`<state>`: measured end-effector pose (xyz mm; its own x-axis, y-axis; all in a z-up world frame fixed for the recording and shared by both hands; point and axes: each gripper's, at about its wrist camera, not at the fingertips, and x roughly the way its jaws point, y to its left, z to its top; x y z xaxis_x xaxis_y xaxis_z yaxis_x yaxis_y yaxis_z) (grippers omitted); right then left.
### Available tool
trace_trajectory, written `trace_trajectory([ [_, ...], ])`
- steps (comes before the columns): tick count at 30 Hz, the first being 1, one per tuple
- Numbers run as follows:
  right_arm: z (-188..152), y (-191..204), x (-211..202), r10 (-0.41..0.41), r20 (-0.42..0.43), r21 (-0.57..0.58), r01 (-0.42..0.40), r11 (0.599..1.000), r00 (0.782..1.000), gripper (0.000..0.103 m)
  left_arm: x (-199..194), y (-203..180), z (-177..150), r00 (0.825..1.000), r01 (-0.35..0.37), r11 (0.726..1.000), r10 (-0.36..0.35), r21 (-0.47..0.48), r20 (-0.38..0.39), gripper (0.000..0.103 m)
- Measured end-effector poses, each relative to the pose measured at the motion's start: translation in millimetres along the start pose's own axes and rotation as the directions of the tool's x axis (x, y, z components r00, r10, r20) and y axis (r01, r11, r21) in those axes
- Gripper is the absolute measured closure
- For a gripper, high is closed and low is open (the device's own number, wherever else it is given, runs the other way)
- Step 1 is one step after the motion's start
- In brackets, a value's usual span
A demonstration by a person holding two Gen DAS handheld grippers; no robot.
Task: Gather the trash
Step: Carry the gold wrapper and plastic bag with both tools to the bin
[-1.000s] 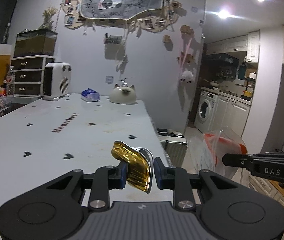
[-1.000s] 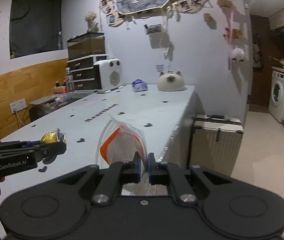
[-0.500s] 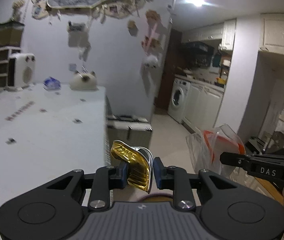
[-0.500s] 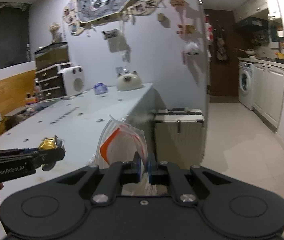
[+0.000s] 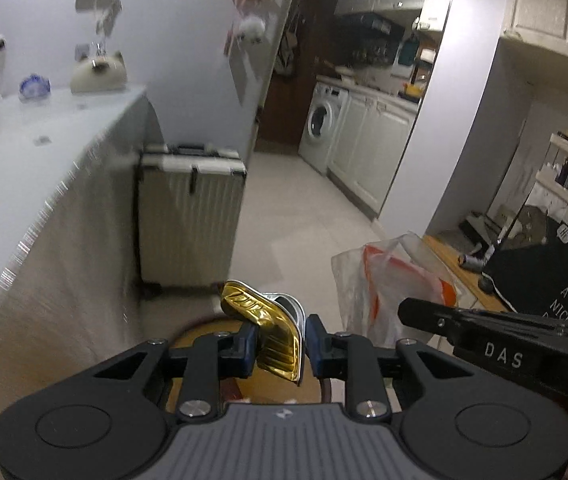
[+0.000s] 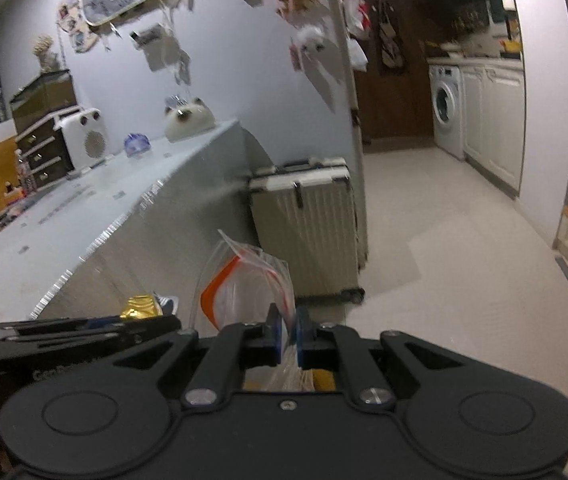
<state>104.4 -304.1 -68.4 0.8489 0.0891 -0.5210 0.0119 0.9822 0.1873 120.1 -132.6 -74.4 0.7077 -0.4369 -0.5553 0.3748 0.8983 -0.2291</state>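
Gold foil, a crumpled wrapper [image 5: 274, 330], sits clamped between the blue pads of the left gripper [image 5: 278, 340], at 6 o'clock in the left wrist view; its top sticks up above the fingertips and leans toward 11 o'clock. Under it shows part of a round brown surface, half hidden by the gripper body. At 3 o'clock from the wrapper hangs a clear plastic bag [image 5: 380, 280] with an orange band, and the dark right gripper [image 6: 288, 338] reaches in from the 4 o'clock edge toward it.

From the right wrist view, that gripper's fingers are pinched narrow on the bag's [image 6: 244, 280] thin film, which stands up above the pads and spreads toward 11 o'clock. The left gripper comes in from 9 o'clock, the gold wrapper [image 6: 140, 306] showing at its tip, just beside the bag and apart from it.

Both hands are off the table [image 6: 84, 216], whose long white top runs away toward 10 o'clock, its edge blurred. A ribbed pale suitcase [image 6: 308, 236] stands on the tiled floor [image 6: 444, 248] against the table's far end, at 12 o'clock from the bag. A washing machine [image 6: 446, 110] stands at 2 o'clock.
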Motion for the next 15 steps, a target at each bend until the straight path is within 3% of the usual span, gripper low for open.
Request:
trace_trajectory([
  [15, -59, -38, 87, -0.029, -0.181, 0.092, 0.047, 0.995, 0.983, 0.096, 119, 42, -41, 0.979, -0.016, 0.993, -0.008, -0.117, -0.202, 0.077],
])
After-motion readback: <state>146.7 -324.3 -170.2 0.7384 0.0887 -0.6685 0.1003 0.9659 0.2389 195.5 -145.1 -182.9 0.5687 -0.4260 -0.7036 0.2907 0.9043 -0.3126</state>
